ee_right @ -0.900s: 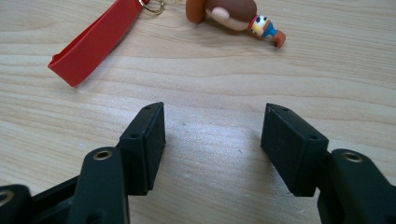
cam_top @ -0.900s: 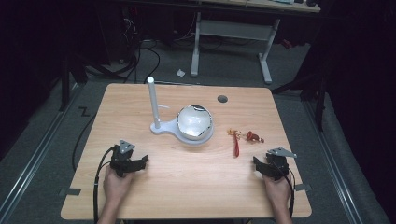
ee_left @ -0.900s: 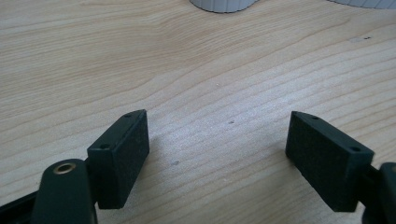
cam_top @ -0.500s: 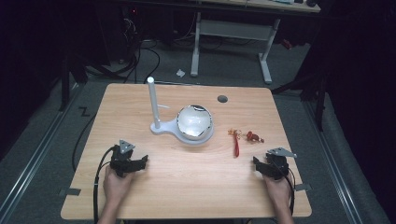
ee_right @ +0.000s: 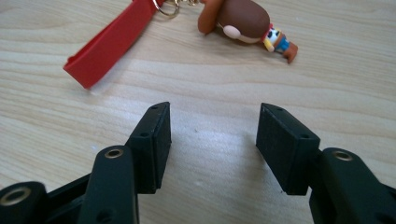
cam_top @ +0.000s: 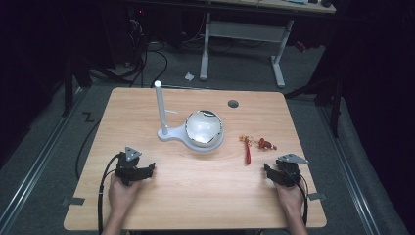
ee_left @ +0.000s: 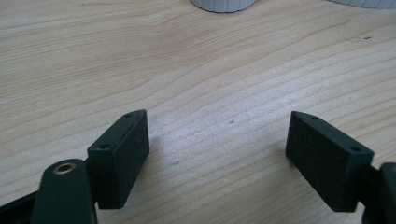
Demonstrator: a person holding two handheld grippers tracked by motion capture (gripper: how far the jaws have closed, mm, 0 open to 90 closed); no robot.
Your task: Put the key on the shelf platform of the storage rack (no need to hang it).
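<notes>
A white stand [cam_top: 201, 131] with a round mirror-like dish and an upright white post [cam_top: 160, 106] sits mid-table. A keychain lies to its right: a red strap [cam_top: 247, 152] [ee_right: 112, 43] joined by a ring to a small brown figure [cam_top: 265, 144] [ee_right: 245, 22]. My left gripper [cam_top: 145, 171] [ee_left: 217, 154] rests on the wood at the front left, open, with nothing between its jaws. At the front right my right gripper [cam_top: 270, 172] [ee_right: 212, 140] is open too, a short way in front of the keychain.
The wooden table [cam_top: 195, 205] has a round cable hole [cam_top: 233, 103] near its far edge. The stand's white base [ee_left: 223, 4] shows at the top of the left gripper view. Beyond the table stand a desk frame [cam_top: 244, 34] and floor cables.
</notes>
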